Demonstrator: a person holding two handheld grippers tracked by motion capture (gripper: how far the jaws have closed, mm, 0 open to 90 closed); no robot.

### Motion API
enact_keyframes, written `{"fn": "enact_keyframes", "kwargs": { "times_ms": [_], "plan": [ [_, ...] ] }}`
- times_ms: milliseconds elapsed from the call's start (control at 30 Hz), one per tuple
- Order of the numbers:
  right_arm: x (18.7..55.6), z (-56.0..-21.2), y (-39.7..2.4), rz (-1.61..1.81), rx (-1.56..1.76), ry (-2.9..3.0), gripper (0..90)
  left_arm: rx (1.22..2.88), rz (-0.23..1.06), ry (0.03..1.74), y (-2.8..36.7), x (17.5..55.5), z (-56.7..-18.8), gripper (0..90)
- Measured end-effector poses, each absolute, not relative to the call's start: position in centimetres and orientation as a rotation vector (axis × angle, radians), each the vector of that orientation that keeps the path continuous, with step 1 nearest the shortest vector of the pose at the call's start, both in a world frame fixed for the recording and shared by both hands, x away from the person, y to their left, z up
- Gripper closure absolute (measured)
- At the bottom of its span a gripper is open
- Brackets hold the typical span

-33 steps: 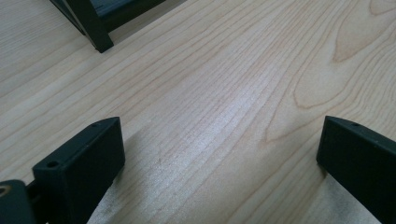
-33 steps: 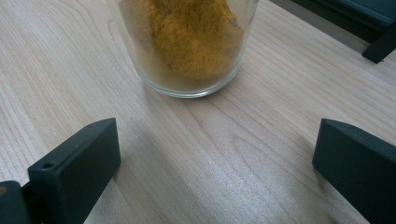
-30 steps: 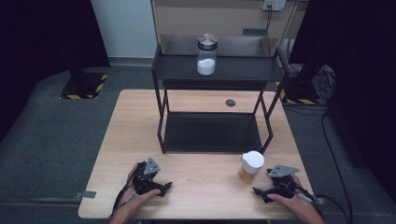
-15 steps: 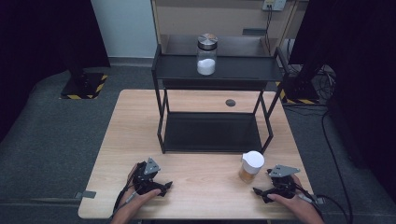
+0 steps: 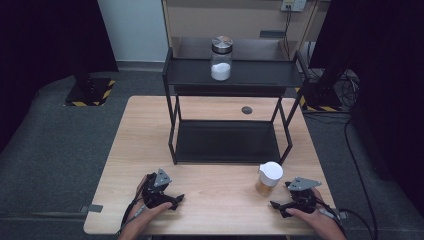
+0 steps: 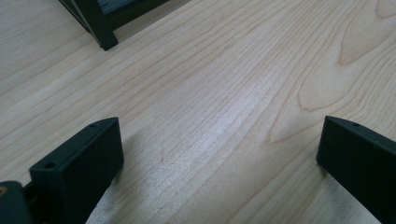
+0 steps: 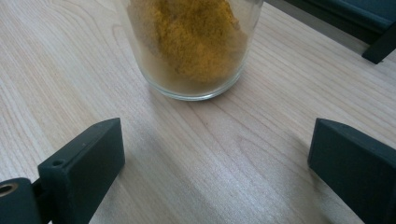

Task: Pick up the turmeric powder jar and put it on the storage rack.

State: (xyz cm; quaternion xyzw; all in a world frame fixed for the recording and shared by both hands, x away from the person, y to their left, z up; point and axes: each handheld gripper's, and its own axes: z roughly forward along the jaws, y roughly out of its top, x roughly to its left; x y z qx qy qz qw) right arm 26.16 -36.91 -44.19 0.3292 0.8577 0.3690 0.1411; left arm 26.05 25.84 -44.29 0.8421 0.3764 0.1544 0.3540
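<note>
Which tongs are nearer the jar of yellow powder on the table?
Right. The right tongs sit just beside the jar of yellow powder, open and aimed at it without touching. The left tongs rest far off across the table.

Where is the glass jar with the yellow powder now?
In the high view, the jar with yellow powder stands on the wooden table at the front right, just ahead of the right gripper and near the black shelf rack's front right leg.
</note>
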Motion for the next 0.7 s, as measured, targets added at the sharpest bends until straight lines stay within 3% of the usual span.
{"fn": "enact_keyframes", "kwargs": {
  "times_ms": [700],
  "plan": [
    [25.3,-42.8,-36.8,1.143,0.95,2.397,6.5,2.177,0.398,0.971,25.9,26.1,-44.3,0.0]
  ]
}}
